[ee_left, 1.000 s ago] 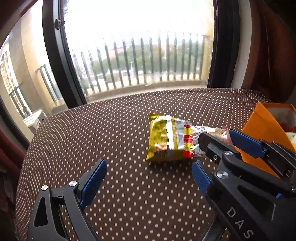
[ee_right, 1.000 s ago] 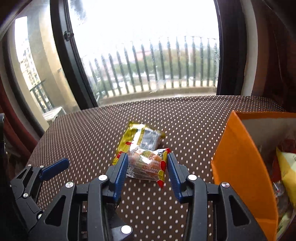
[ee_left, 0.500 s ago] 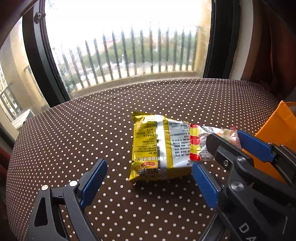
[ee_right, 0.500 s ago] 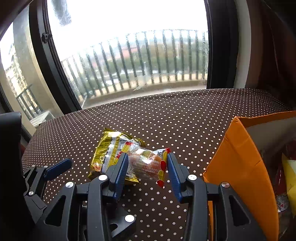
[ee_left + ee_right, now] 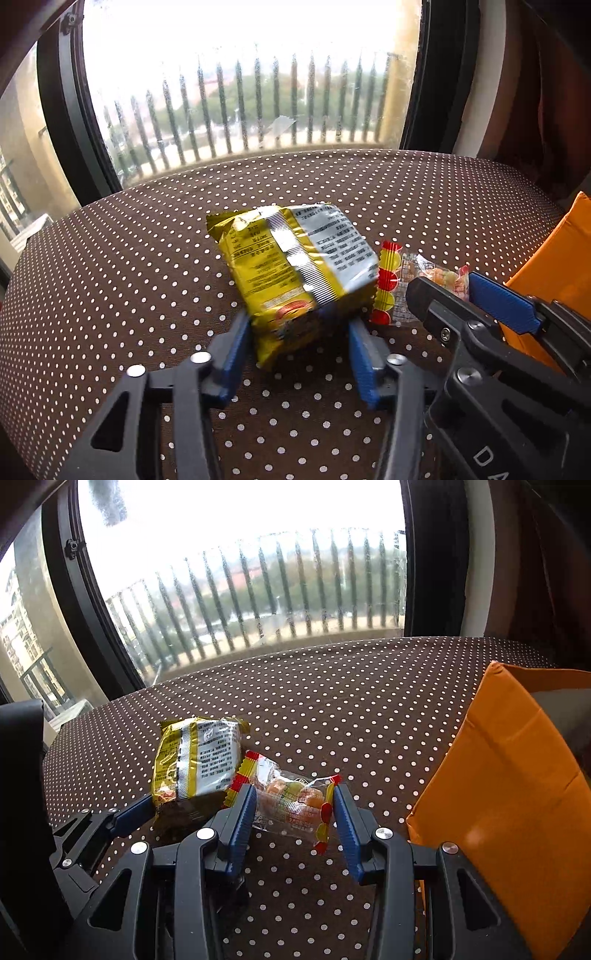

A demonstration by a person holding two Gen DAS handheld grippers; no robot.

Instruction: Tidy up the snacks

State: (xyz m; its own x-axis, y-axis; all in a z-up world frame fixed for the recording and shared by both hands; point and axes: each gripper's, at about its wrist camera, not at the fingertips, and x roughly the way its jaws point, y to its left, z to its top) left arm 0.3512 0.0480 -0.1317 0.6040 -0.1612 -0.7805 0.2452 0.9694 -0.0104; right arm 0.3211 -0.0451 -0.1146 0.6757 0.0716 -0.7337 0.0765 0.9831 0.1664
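Beside orange box [image 5: 509, 775] (near wall): both packets.

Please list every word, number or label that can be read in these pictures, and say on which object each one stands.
"DA": white letters on the right gripper body, cut off by the picture edge.
Yellow snack packet: dense print and a barcode, too small and blurred to read.
Clear candy packet: faint print, not readable.
Orange box: no text visible.

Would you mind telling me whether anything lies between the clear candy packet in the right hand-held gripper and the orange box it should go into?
Nothing visible does. The clear candy packet sits between the fingers of the right hand-held gripper, and only bare dotted tablecloth separates it from the orange box. The yellow snack bag lies on the opposite side.
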